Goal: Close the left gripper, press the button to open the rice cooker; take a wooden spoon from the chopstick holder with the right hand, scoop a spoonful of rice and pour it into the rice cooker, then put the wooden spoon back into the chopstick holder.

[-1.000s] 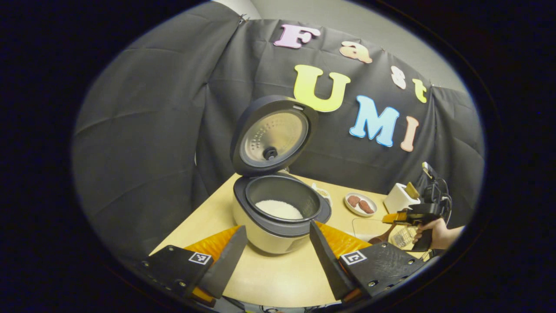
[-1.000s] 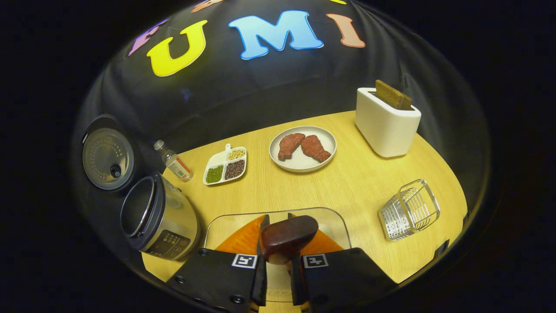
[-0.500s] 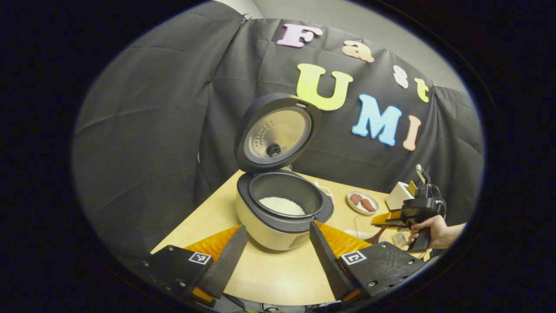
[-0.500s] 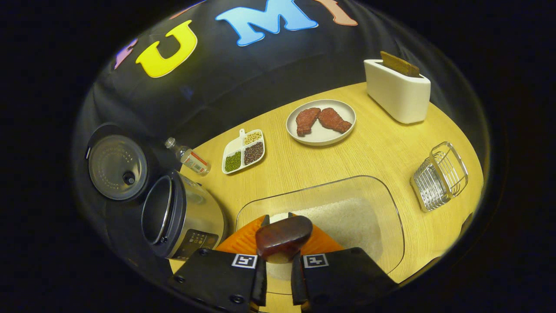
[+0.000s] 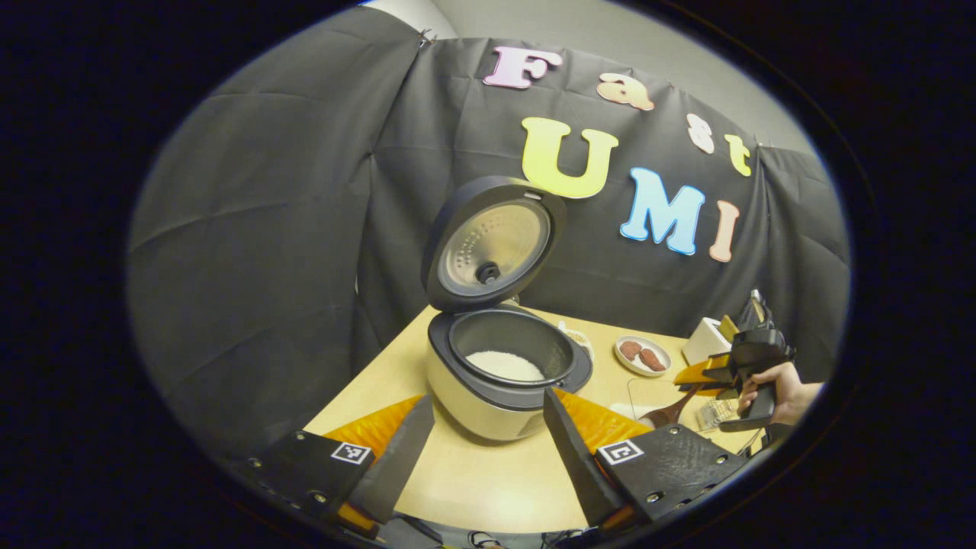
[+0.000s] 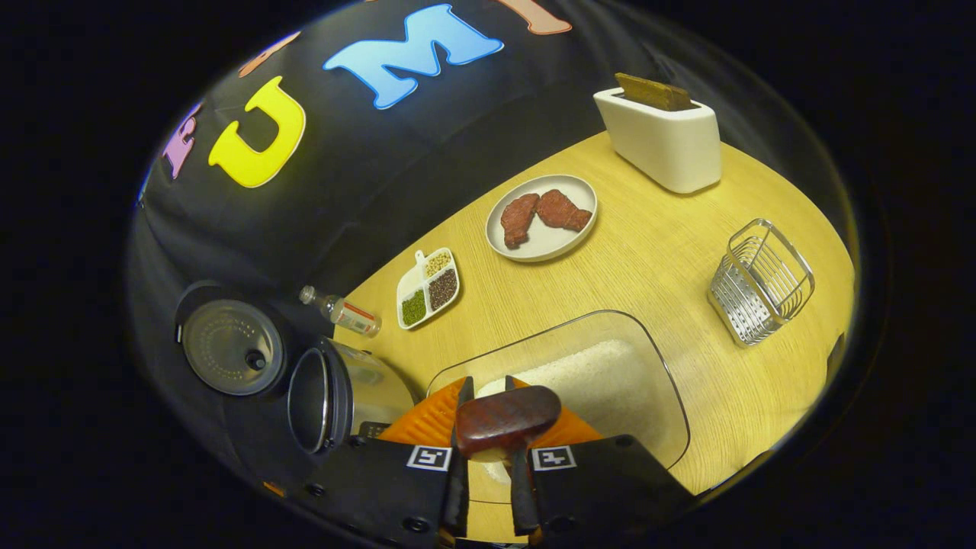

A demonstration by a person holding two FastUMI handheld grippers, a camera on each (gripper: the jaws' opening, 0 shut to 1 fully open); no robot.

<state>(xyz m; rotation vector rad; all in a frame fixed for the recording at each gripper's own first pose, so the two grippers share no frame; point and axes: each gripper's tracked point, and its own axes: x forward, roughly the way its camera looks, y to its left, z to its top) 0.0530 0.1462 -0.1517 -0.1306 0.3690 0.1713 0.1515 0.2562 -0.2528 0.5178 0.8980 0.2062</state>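
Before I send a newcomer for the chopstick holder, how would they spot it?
Start at the white toaster at the table's back. Come forward along that side's edge to the chopstick holder, apart from the clear rice tray. Unlike its solid neighbours, it is an empty, see-through metal wire basket.

Glossy dark wooden spoon (image 6: 506,420); pale matt wood-grain worktop (image 6: 656,267); clear plastic tray (image 6: 671,415) of rice; shiny wire-metal chopstick holder (image 6: 759,280); rice cooker (image 5: 499,374) with dull metal inner lid (image 5: 496,248); smooth white toaster (image 6: 659,137)
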